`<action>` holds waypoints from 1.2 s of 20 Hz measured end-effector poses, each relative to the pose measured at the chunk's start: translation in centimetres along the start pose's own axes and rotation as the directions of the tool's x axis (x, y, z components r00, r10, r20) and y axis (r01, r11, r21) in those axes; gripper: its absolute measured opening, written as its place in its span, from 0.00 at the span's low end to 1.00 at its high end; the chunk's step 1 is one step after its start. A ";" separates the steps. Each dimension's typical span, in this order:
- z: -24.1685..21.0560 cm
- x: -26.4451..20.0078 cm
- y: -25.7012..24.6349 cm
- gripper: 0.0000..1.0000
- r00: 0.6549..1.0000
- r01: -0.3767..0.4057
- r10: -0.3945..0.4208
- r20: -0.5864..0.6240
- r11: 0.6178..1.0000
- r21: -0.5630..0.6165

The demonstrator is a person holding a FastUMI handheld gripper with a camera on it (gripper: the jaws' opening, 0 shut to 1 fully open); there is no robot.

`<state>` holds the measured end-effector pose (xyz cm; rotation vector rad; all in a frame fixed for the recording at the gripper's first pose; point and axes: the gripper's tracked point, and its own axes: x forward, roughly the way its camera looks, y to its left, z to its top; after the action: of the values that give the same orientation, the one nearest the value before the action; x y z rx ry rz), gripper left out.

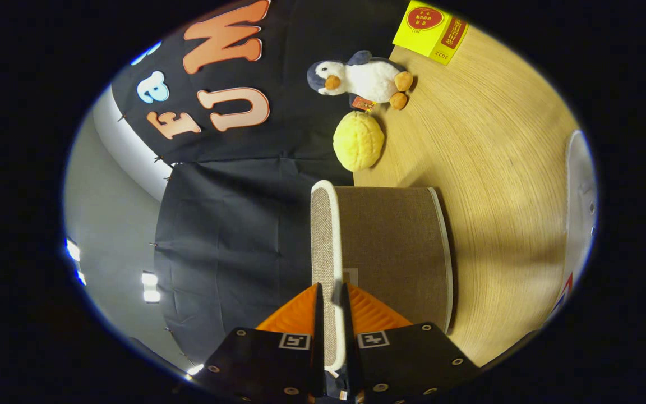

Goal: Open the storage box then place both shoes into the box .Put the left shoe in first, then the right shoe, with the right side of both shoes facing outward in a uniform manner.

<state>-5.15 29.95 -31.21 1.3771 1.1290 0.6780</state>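
Where the two fingers converge, we find the gripper (331,306) clamped narrow on the lid (324,252) of the storage box (393,252), one finger on each face of the lid's white-trimmed edge. We note the view is rolled sideways, so the wooden table (502,185) runs up one side. We record the box as brown woven fabric with pale piping along its rims; the lid is the same weave, stands edge-on to us between the fingers, and a small pale tab shows on the box wall just ahead of the fingertips. Beyond the box we see a yellow bumpy ball (358,140) on the table, near the box. Further on lie a plush penguin (359,77) and a yellow carton (430,29), apart from each other.
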 end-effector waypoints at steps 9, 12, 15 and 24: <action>0.8 1.8 -3.3 0.25 0.996 -0.060 0.046 0.075 0.978 0.201; 0.7 2.6 -4.3 0.33 0.993 -0.056 0.037 0.111 0.983 0.173; -0.9 3.1 -5.6 0.39 0.998 0.006 -0.013 0.060 0.994 0.110; -1.5 4.3 -3.0 0.79 0.994 -0.076 0.072 0.082 0.996 0.049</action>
<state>-5.61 34.04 -34.83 1.4835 1.0427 0.6443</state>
